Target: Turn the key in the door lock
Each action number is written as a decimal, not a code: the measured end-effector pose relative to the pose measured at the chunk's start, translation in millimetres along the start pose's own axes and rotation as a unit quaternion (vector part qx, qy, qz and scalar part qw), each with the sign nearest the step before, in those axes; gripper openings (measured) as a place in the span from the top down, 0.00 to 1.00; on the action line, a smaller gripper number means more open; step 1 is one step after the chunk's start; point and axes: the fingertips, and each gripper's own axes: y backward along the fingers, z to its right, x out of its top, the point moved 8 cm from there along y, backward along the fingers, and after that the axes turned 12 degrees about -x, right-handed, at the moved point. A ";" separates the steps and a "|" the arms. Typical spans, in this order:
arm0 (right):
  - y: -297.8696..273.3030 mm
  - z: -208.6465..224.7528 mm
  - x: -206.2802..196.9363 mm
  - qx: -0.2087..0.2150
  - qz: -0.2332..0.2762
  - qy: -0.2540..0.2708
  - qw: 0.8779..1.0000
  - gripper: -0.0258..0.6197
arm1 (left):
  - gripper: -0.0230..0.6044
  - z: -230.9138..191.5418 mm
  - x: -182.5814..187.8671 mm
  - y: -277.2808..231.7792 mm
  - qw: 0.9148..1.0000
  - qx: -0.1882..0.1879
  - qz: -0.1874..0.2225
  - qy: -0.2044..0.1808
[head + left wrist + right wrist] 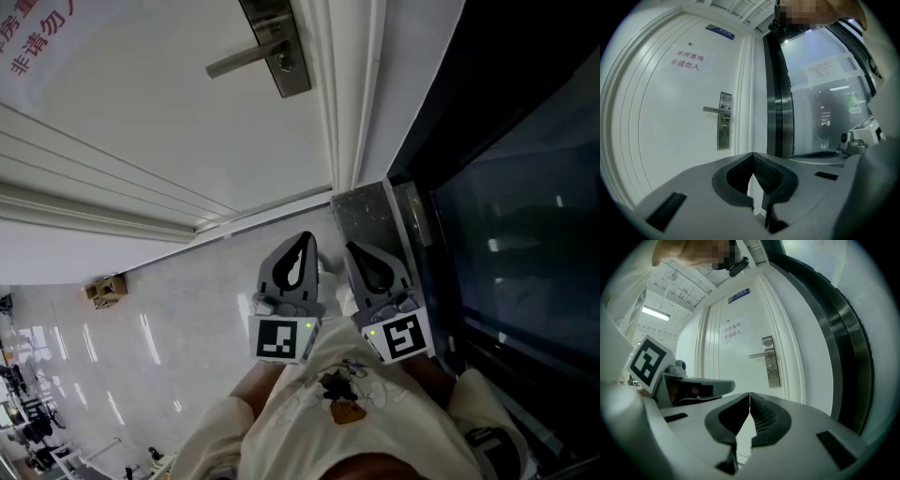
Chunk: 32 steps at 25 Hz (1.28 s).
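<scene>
The white door carries a steel lock plate (277, 42) with a lever handle (234, 62) and a small cylinder (284, 64) below the lever; whether a key sits in it I cannot tell. The plate also shows ahead in the left gripper view (724, 121) and the right gripper view (771, 362). My left gripper (298, 246) (753, 154) and right gripper (361, 251) (749, 393) hang side by side close to my body, well short of the door. Both are shut with nothing between the pads. The left gripper's marker cube (647, 363) shows in the right gripper view.
A dark glass panel in a black frame (506, 206) (776, 93) stands right of the door, with a grey stone base (366, 211). A red-lettered notice (685, 60) is on the door, a blue plate (719, 31) above it. A small cardboard box (106, 291) lies on the glossy floor.
</scene>
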 end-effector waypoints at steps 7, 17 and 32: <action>-88.2 4.0 2.5 -0.003 0.007 0.010 1.000 0.95 | 0.95 -76.7 29.9 -55.6 0.996 -0.045 0.006 -0.083; -171.1 20.0 27.8 -0.051 0.021 0.001 0.998 0.95 | 0.76 -129.3 60.4 -125.3 0.948 0.001 -0.046 -0.316; -199.9 60.0 34.4 -0.074 0.017 -0.011 0.997 0.95 | 0.75 -152.4 94.0 -206.0 0.899 0.044 -0.064 -0.430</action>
